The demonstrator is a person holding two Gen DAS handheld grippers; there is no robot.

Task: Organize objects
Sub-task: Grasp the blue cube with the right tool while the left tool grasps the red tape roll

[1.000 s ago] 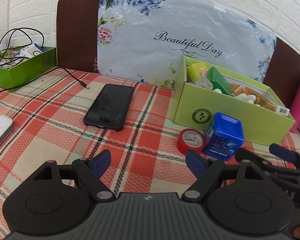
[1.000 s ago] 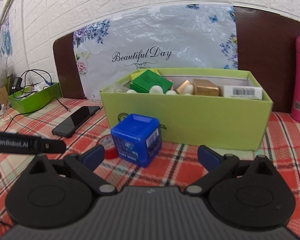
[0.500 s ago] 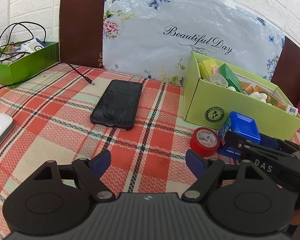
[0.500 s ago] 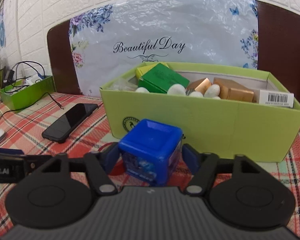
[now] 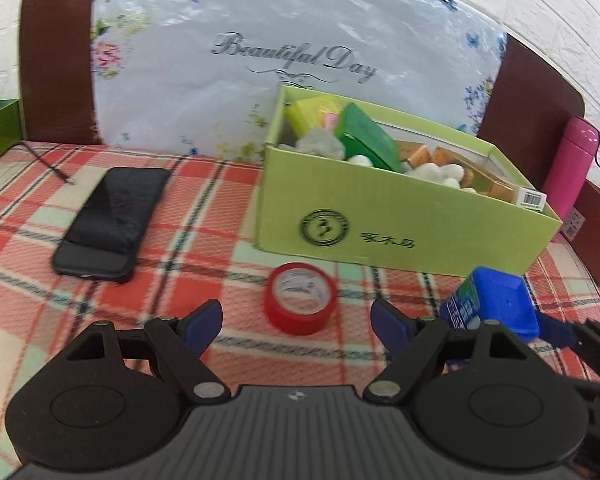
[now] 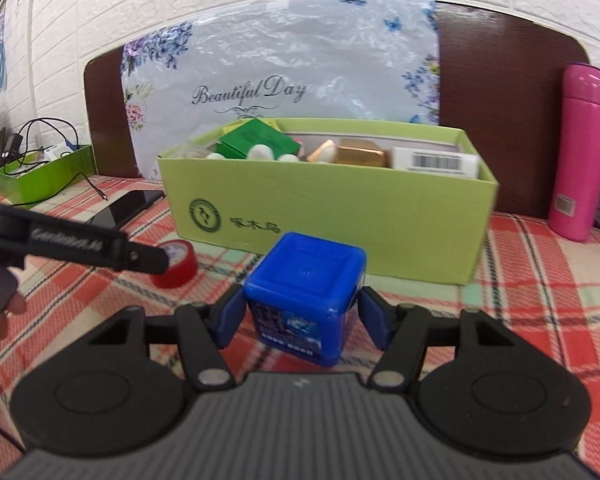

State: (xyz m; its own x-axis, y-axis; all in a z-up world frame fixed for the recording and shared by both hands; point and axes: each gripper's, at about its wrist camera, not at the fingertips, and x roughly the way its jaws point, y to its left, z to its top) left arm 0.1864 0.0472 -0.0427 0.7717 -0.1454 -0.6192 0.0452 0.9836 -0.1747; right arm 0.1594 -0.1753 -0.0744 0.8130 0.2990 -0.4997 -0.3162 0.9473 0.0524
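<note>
my right gripper [image 6: 302, 316] is clamped on the blue cube box [image 6: 305, 288] at lower centre of the right wrist view, in front of the light green box [image 6: 340, 216]. my left gripper [image 5: 296, 322] has its fingers spread apart with nothing between them; the red tape roll [image 5: 301, 298] lies on the plaid cloth [image 5: 204, 216] just beyond, centre frame.

The plaid-covered table [image 5: 188, 248] carries a black phone [image 5: 112, 220], a red tape roll [image 5: 300, 298], a light-green box [image 5: 400, 220] and a pink bottle [image 6: 580, 152].
</note>
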